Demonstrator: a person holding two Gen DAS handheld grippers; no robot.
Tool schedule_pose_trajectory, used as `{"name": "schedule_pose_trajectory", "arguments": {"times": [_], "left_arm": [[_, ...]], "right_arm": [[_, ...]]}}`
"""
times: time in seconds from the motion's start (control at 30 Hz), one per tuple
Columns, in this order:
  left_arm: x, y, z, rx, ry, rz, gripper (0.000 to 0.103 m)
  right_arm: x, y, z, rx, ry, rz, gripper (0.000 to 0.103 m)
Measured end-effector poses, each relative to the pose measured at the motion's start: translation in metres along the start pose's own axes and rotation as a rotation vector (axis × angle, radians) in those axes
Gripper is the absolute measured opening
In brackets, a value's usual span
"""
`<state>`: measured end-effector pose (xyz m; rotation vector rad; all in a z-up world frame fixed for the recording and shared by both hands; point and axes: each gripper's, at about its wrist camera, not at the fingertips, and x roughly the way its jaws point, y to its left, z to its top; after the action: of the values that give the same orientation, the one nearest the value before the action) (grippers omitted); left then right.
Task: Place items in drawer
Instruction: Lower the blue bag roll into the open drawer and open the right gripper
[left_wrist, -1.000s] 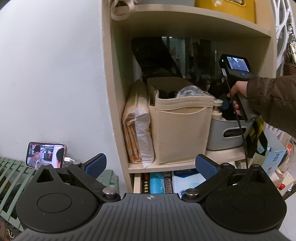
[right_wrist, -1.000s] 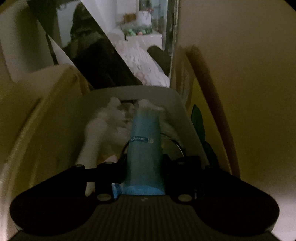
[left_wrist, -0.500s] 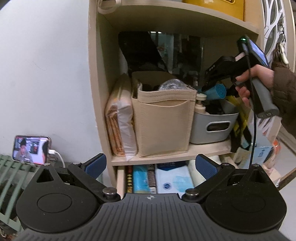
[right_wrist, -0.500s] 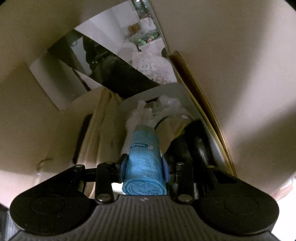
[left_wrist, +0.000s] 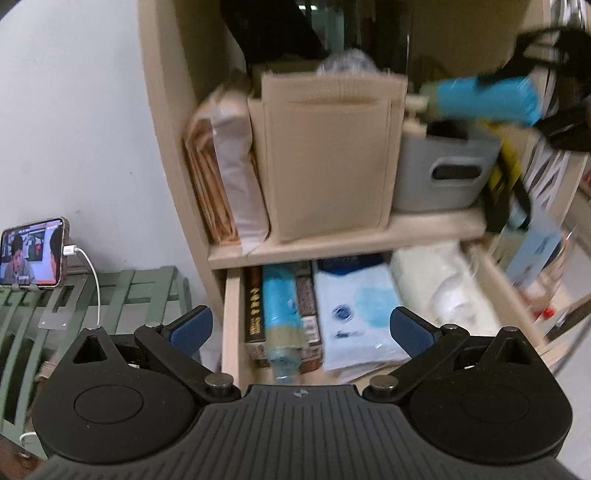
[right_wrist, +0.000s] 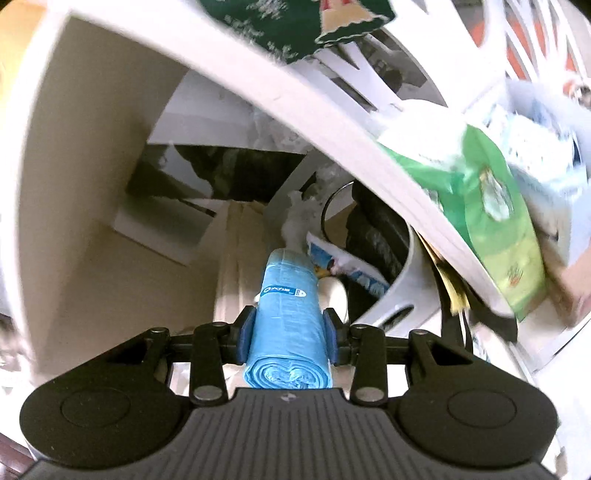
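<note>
Right hand-held gripper (right_wrist: 288, 328) is clamping a blue bag roll (right_wrist: 286, 317) between both pads, above the grey bin (left_wrist: 443, 173) on the shelf (left_wrist: 347, 240). Left hand-held gripper (left_wrist: 301, 326) is hovering wide and empty over the open drawer (left_wrist: 231, 317).

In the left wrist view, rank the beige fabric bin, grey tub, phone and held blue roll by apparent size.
1. beige fabric bin
2. grey tub
3. blue roll, blurred
4. phone; close to the roll, so unsure.

Motion blur smears the drawer (left_wrist: 491, 273) contents.
</note>
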<state>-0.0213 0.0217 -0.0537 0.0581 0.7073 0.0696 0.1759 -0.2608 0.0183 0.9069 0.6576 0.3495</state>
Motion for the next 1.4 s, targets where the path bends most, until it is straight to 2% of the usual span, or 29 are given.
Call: {"name": "schedule_pose_trajectory", "arguments": {"times": [0.13, 0.23, 0.47, 0.6, 0.77, 0.87, 1.1, 1.23, 1.4], "left_arm": [[0.008, -0.003, -0.004, 0.02, 0.03, 0.004, 0.103], [0.004, -0.004, -0.004, 0.025, 0.024, 0.005, 0.103], [-0.014, -0.009, -0.004, 0.054, -0.007, 0.094, 0.103], [-0.016, -0.01, -0.005, 0.079, -0.005, 0.127, 0.103], [-0.016, -0.007, -0.007, 0.084, 0.0, 0.134, 0.103], [-0.008, -0.006, -0.007, 0.079, 0.016, 0.148, 0.103], [-0.004, -0.002, -0.005, 0.077, 0.022, 0.182, 0.103], [-0.01, -0.001, -0.008, 0.079, 0.01, 0.196, 0.103], [-0.016, 0.0, -0.013, 0.083, 0.005, 0.217, 0.103]], "right_arm": [[-0.026, -0.014, -0.015, 0.061, 0.013, 0.067, 0.043], [-0.044, -0.026, -0.027, 0.108, 0.047, 0.119, 0.043], [-0.048, -0.05, -0.07, 0.214, 0.213, 0.189, 0.044], [-0.021, -0.057, -0.099, 0.246, 0.312, 0.159, 0.044], [0.016, -0.056, -0.131, 0.249, 0.412, 0.129, 0.044], [0.043, -0.059, -0.143, 0.253, 0.45, 0.082, 0.044], [0.088, -0.057, -0.155, 0.194, 0.441, -0.008, 0.044], [0.106, -0.042, -0.164, 0.072, 0.399, -0.065, 0.044], [0.133, -0.029, -0.182, 0.002, 0.408, -0.077, 0.044]]}}
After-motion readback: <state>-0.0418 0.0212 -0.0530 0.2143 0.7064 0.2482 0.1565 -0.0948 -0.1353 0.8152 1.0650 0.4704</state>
